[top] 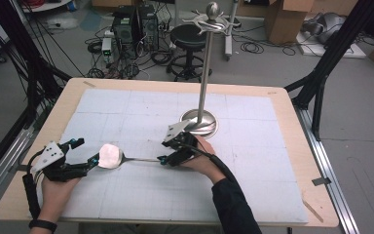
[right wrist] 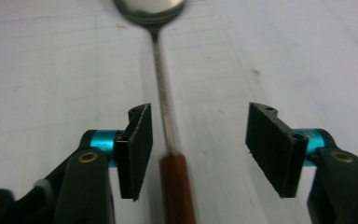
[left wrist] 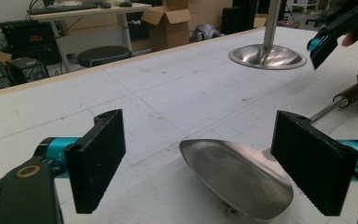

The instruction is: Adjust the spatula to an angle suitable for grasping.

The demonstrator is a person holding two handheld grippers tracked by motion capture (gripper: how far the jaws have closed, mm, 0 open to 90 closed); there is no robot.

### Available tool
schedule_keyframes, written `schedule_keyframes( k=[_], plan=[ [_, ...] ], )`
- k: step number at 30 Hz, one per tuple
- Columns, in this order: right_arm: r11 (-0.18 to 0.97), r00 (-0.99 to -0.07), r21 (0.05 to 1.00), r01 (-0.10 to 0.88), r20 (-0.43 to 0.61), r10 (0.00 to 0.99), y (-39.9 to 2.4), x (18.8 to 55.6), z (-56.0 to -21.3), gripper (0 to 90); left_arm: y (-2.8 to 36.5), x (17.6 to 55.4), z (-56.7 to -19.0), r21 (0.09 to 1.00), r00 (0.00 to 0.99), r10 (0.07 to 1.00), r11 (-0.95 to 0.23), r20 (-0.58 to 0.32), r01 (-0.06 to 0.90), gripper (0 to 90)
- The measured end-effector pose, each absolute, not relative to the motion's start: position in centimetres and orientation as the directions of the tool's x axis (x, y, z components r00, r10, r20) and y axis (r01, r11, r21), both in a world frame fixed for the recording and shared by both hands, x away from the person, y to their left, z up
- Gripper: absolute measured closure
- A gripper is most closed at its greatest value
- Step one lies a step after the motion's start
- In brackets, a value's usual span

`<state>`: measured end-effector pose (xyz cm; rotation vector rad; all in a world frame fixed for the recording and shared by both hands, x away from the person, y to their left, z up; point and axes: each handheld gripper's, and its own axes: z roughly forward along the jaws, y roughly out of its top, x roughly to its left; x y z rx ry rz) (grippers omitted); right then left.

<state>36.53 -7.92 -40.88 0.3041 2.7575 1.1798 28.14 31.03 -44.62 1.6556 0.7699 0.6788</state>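
Note:
A metal spoon lies flat on the white mat, its shiny bowl to the left and its thin shaft running right to a brown handle. My left gripper stands open at the mat's left front, one pad on each side of the bowl without touching it. My right gripper is open at the other end. In the right gripper view the shaft passes between the jaws, close to the left pad, with a wide gap to the right pad.
A tall metal stand with hooks at the top rises from a round base just behind my right hand. The wooden table edge frames the mat. Beyond are a stool, cables and boxes on the floor.

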Motion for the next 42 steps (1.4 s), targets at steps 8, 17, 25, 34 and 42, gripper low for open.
schedule_keyframes(
  k=[8, 17, 25, 34, 42],
  plan=[
    [0.501, -0.893, 0.834, 0.232, -0.022, 0.450, -16.6, 35.2, -40.9, 31.9, 31.0, 28.3, -44.8, 0.978, 0.618, 0.786, -0.155, 0.035, 0.142, 18.3],
    [0.302, -0.726, 0.905, 0.301, 0.012, 0.688, -24.0, 33.1, -42.0, 16.6, 31.0, 28.5, -44.9, 0.978, 0.607, 0.794, -0.152, 0.037, 0.140, 18.2],
    [0.207, -0.596, 0.917, 0.341, 0.040, 0.802, -28.7, 31.2, -43.4, 15.6, 31.2, 28.7, -44.9, 0.980, 0.603, 0.797, -0.143, 0.031, 0.138, 18.3],
    [0.143, -0.522, 0.917, 0.372, 0.080, 0.849, -30.7, 30.5, -44.7, 15.7, 31.1, 28.7, -44.9, 0.980, 0.601, 0.799, -0.147, 0.036, 0.137, 18.2],
    [0.162, -0.519, 0.914, 0.373, 0.060, 0.852, -30.5, 30.5, -44.8, 15.8, 31.1, 28.7, -45.0, 0.980, 0.598, 0.801, -0.144, 0.033, 0.138, 18.0]
  ],
)
